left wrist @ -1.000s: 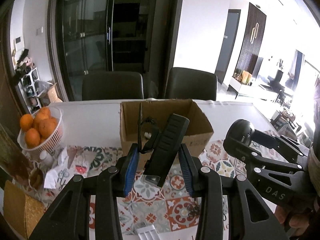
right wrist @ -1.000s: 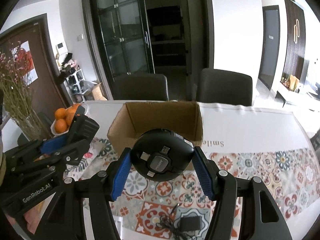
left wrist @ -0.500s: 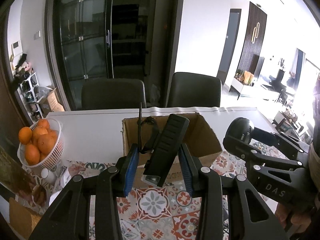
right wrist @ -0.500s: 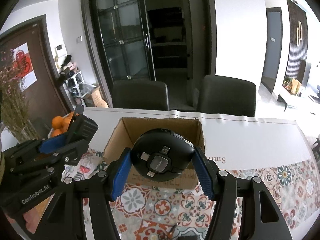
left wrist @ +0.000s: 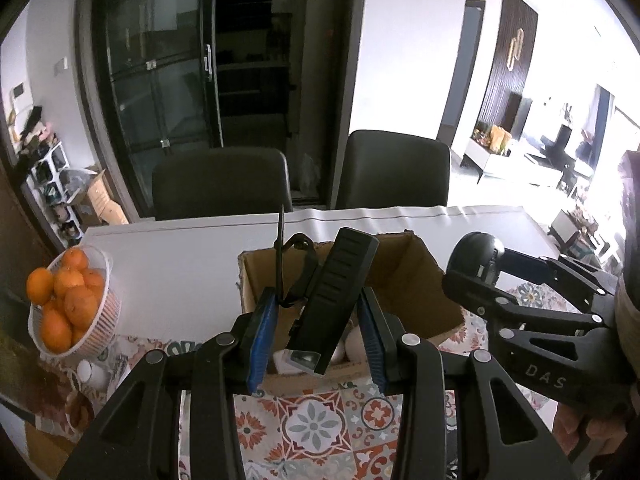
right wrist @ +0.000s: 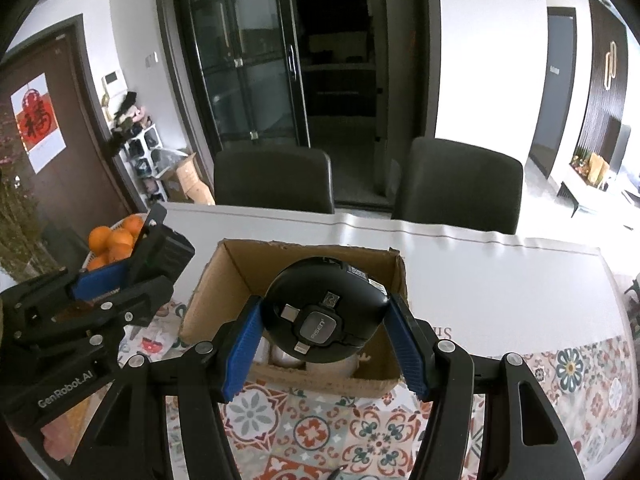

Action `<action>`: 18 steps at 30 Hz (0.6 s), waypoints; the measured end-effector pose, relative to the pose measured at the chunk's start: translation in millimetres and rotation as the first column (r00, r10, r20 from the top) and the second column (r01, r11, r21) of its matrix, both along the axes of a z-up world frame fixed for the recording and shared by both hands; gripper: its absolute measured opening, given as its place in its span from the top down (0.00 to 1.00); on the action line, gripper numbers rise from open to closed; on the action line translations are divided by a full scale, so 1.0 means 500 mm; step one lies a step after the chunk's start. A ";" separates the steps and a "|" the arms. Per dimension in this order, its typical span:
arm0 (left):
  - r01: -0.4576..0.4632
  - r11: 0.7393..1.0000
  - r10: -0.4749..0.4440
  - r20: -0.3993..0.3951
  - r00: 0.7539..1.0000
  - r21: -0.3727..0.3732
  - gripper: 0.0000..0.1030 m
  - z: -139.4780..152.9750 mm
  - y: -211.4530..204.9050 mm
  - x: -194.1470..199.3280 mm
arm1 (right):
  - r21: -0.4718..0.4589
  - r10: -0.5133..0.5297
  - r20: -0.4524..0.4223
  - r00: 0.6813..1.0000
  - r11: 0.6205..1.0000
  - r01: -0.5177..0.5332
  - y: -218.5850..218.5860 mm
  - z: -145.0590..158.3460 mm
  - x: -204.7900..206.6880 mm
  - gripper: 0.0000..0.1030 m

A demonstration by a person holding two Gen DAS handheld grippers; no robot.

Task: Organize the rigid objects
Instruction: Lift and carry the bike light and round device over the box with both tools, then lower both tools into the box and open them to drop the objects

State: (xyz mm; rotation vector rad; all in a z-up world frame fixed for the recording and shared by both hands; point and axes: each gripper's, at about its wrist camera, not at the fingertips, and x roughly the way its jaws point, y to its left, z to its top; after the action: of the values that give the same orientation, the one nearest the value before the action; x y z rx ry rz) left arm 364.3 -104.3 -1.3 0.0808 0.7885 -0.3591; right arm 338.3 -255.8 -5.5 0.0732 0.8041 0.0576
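Black gadgets ride in both clamps: the left hand-held gripper (left wrist: 316,330) pinches a ribbed bar (left wrist: 334,304), the right hand-held gripper (right wrist: 326,338) a round cable reel (right wrist: 325,316), and both have drifted closer over the cardboard box (right wrist: 320,378), ready for dropping in.

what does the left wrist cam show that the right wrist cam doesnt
Only the left wrist view shows the bright living room at the far right and the long black device head-on between the left gripper pads. Only the right wrist view shows the red paper decoration on the brown door, and the face of the round black cable hub clamped in the right gripper. Both show the cardboard box, the basket of oranges, two dark chairs and the patterned tablecloth.
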 end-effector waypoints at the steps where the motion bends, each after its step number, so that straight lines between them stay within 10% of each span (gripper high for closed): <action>1: -0.002 1.000 0.002 -0.006 1.000 0.008 0.61 -0.002 -0.001 0.008 | 0.002 -0.001 -0.011 1.000 1.000 0.001 -0.001 -0.005 0.006 0.40; 18: 0.017 0.996 0.005 -0.243 0.970 0.088 0.61 -0.136 -0.039 0.150 | 0.002 0.019 -0.235 0.972 1.000 -0.019 -0.028 -0.114 0.148 0.40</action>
State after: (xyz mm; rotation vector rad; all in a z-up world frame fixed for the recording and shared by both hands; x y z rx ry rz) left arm 439.1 -123.8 -69.1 0.1248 1.0475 -0.3429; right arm 412.2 -270.0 -62.7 0.0735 1.0420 0.0675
